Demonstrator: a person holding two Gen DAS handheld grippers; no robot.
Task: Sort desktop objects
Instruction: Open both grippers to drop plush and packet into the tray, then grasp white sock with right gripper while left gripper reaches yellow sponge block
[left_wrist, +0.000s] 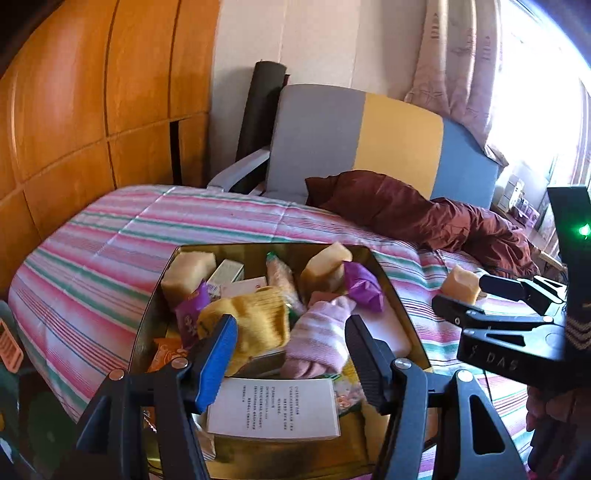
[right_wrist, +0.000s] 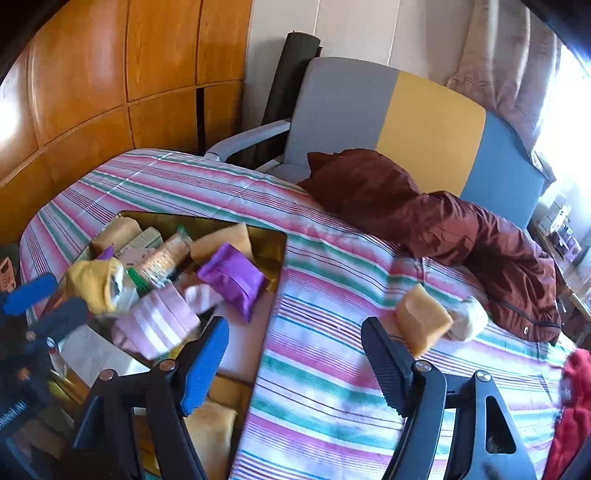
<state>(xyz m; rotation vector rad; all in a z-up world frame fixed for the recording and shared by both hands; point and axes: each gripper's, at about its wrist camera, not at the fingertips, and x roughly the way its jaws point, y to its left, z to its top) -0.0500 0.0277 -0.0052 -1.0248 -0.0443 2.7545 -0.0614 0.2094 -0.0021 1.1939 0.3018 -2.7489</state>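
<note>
1. We see a striped bedspread (right_wrist: 332, 295) in pink, green and white, with a gold tray (left_wrist: 384, 273) lying on it, heaped with small things.
2. Our left gripper (left_wrist: 291, 332) hangs over the near part of the tray, its jaws standing apart with nothing pressed between them.
3. Just beyond its fingers lie a yellow sock (left_wrist: 258, 317) and a pink striped sock (left_wrist: 321, 332), side by side on top of the heap.
4. Farther back in the tray we make out two tan sponge blocks (left_wrist: 188, 273), a purple packet (left_wrist: 360, 286) and a small box (left_wrist: 225, 275); a white printed leaflet (left_wrist: 273, 406) lies at the near end.
5. Our right gripper (right_wrist: 295, 354) is over the bedspread just right of the tray's edge, its jaws wide apart and empty.
6. An orange sponge (right_wrist: 421, 317) rests on the bedspread outside the tray, just beyond the right gripper's black finger, with a pale rounded thing (right_wrist: 469, 317) touching its far side; we cannot tell what that is.
7. A maroon jacket (right_wrist: 461, 236) lies crumpled at the head of the bed, near the orange sponge.
8. Behind stand a headboard (right_wrist: 424, 110) in grey, yellow and blue and a wooden wardrobe (right_wrist: 110, 74).
</note>
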